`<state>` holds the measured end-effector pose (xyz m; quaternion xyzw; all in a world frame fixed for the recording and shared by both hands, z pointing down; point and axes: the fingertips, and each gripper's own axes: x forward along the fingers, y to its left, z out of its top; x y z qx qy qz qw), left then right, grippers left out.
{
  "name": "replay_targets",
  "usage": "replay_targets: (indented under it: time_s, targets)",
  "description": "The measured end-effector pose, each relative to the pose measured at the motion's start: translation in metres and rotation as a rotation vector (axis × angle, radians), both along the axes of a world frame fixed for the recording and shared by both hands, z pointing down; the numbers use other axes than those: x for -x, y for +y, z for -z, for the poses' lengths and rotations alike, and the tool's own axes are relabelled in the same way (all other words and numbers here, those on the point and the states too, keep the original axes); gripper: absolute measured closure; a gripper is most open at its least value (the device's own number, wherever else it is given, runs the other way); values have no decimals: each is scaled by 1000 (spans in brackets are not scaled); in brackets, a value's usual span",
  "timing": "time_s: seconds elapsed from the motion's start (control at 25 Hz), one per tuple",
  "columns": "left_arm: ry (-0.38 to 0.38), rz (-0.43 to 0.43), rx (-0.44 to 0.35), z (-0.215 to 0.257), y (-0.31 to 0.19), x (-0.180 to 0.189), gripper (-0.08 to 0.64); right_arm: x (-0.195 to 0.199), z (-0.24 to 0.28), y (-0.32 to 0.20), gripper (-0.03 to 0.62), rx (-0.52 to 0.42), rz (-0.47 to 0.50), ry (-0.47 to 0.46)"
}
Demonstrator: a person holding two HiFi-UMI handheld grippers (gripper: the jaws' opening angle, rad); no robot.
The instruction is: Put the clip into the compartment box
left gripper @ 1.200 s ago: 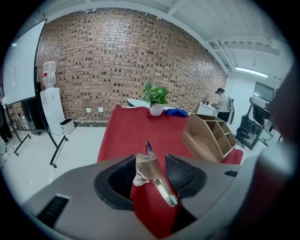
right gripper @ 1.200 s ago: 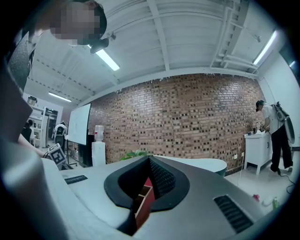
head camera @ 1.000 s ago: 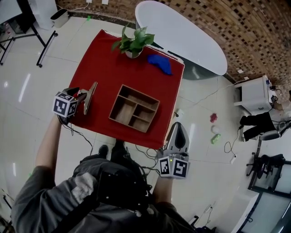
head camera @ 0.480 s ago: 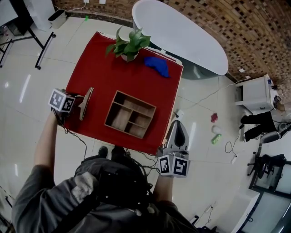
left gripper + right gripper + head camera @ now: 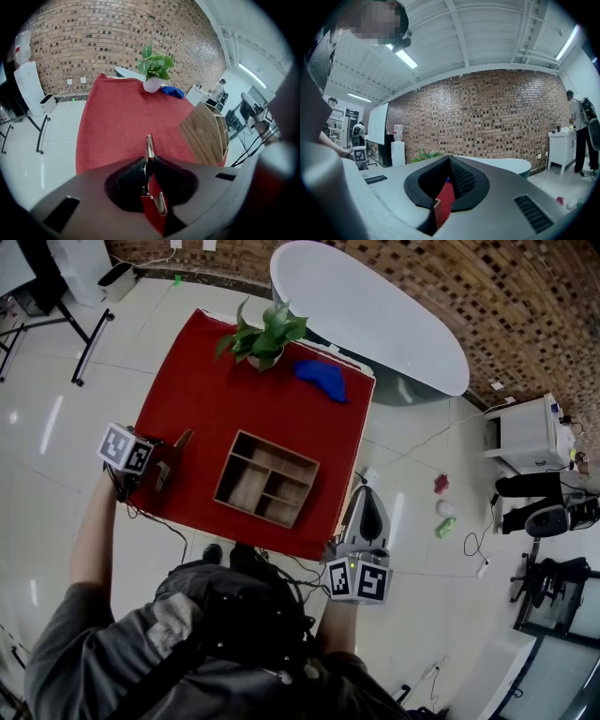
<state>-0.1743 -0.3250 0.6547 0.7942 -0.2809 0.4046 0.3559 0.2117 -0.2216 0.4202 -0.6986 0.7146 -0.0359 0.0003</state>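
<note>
Shiny metal clip (image 5: 149,149), matt red cloth (image 5: 117,122), bare-wood compartment box (image 5: 204,136).

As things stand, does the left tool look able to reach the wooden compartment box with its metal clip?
Probably yes. The left tool, jaws closing on the metal clip, sits at the left edge of the red tablecloth; only bare cloth lies between it and the open wooden compartment box.

Clip (image 5: 149,146) — lower centre of the left gripper view, only the front tip and a bright strip further back show; the middle is covered by the closing jaws of the left gripper (image 5: 148,160), which has it between them. Compartment box (image 5: 206,136), right of centre — lower edge cut off behind the gripper body. Pink item (image 5: 440,483) and green item (image 5: 444,526), right of the head view: too small to identify.
</note>
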Motion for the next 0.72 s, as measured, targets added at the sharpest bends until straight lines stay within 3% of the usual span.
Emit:
replay_targets:
  time_s: [0.28, 0.44, 0.72]
  targets:
    - [108, 51, -65, 21, 2, -13, 500, -2, 1, 4, 581, -10, -4, -4]
    - [268, 103, -106, 54, 5, -24, 500, 0, 5, 9, 581, -18, -3, -5]
    - [563, 131, -271, 152, 17, -55, 502, 2, 14, 24, 581, -37, -7, 2]
